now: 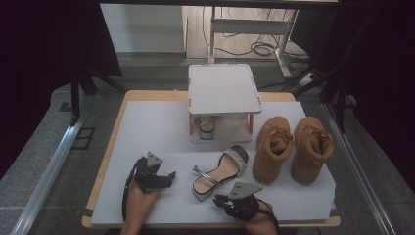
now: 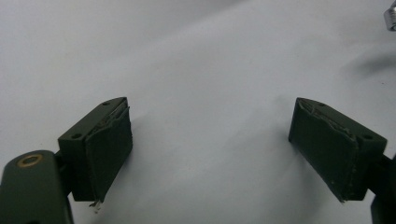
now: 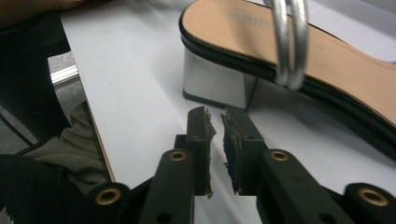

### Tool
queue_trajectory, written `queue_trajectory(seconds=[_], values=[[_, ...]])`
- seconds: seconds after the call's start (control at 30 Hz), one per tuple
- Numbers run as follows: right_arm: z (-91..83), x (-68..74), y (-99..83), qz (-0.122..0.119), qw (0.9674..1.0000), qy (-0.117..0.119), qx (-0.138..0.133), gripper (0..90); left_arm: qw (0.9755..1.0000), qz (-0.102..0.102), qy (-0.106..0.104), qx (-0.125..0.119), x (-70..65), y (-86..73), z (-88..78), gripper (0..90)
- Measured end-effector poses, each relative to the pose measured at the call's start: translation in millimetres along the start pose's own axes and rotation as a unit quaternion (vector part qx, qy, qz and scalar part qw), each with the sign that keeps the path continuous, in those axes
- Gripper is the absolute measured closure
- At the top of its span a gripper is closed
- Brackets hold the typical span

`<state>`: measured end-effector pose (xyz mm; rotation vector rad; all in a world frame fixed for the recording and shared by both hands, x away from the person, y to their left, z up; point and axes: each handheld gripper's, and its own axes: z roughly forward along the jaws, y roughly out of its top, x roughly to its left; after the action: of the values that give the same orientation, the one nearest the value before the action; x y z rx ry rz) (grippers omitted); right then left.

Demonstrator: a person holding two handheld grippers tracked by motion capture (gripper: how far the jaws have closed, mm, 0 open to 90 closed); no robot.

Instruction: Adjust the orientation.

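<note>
Shoes lie across the white mat [image 1: 161, 127] in the high view: a silver-strapped sandal [image 1: 219, 172] in the middle, and a pair of tan boots [image 1: 293, 148] at the right, just beside each other. Behind the sandal stands a small white two-tier rack [image 1: 223, 89]; something sits on its lower shelf, perhaps a second sandal, though the top tier hides most of it. My left gripper [image 1: 157, 176] rests left of the sandal, my right gripper [image 1: 235, 198] just below its heel, and both forearms are cut off at the bottom edge.

Left gripper view: my left gripper [image 2: 210, 149] has its jaws wide apart over bare mat, holding nothing. A silvery scrap at the top right corner is cut off.

Right gripper view: my right gripper [image 3: 217, 140] has its jaws nearly together, a thin gap between the worn pads, gripping nothing. They point at the sandal's silver block heel [image 3: 215, 79], close but apart. Printed lettering on the tan insole [image 3: 327, 51] is blurred and half covered by the silver strap [image 3: 289, 42]; I cannot read it.
</note>
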<state>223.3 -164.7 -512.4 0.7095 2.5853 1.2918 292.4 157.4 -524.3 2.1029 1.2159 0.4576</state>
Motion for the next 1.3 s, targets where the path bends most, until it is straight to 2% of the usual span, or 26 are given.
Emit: queue_trajectory(seconds=[0.37,0.53,0.83,1.07,1.3], values=[[-11.8,-5.1,-10.2,0.006,0.9999,-0.013,0.006,52.9,1.0000,-0.002,0.000,-0.001,-0.1,0.1,0.3,13.3],[-20.7,-9.0,-15.8,0.013,0.9997,-0.018,0.009,47.2,1.0000,-0.002,0.000,0.001,0.0,0.3,0.3,13.3],[-38.1,-17.3,-27.9,0.026,0.9981,-0.055,0.005,40.2,1.0000,-0.002,-0.001,0.002,0.1,0.6,0.3,13.3],[-50.4,-29.3,-40.7,0.051,0.9951,-0.084,0.009,33.4,1.0000,-0.004,-0.002,0.001,0.4,0.4,0.4,13.1],[-67.3,-43.8,-53.1,0.082,0.9892,-0.122,-0.003,22.2,1.0000,-0.004,-0.003,0.001,0.6,0.5,0.4,13.0]])
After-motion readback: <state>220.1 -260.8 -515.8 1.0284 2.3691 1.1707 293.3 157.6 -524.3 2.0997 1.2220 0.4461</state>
